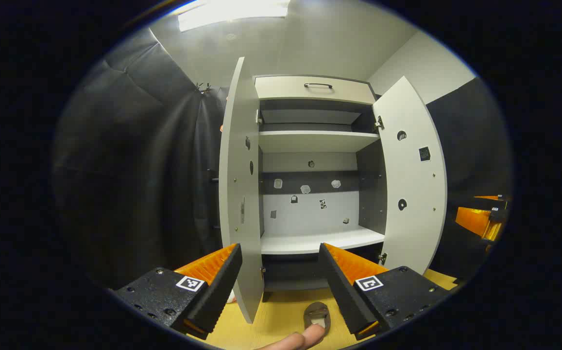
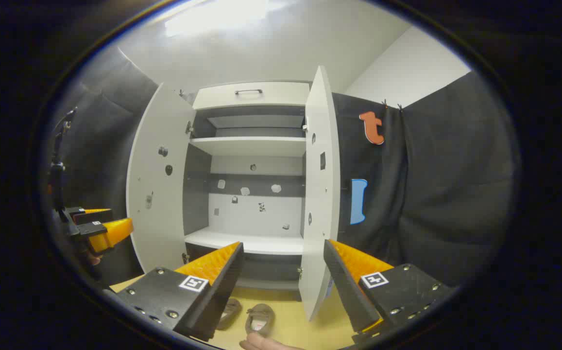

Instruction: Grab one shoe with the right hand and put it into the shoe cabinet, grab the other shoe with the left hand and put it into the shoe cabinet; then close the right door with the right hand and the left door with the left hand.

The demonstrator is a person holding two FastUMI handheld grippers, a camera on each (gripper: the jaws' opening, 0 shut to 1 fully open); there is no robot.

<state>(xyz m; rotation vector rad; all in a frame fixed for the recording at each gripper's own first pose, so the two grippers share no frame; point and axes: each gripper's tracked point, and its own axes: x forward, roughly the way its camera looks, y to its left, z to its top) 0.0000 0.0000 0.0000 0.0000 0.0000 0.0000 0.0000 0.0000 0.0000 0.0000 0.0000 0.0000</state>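
Right, left gripper view first: the left hand-held gripper (image 1: 281,260) is spread wide, nothing between its two fingers. Straight ahead stands the shoe cabinet (image 1: 315,146), with both doors swung out — the left door (image 1: 239,184) edge-on to us, the right door (image 1: 414,180) showing its inner face. One drawer with a handle (image 1: 317,86) sits on top, and I count two pale shelves inside, both bare. Down on the yellow floor (image 1: 281,316), one shoe (image 1: 317,315) lies in front of the cabinet, just between the fingers in the picture, with a fingertip (image 1: 310,335) poking in below it. Off at the right edge, the other hand-held gripper (image 1: 480,218) hangs in the air.

Now the right gripper view: the right hand-held gripper (image 2: 283,257) is released too, fingers well apart and empty. Same cabinet, same two open doors. Two shoes here on the floor, side by side in front of the cabinet — the one (image 2: 229,311) partly behind the left finger, the other (image 2: 260,318) beside it. At the left edge the left gripper shows, its fingers apart.
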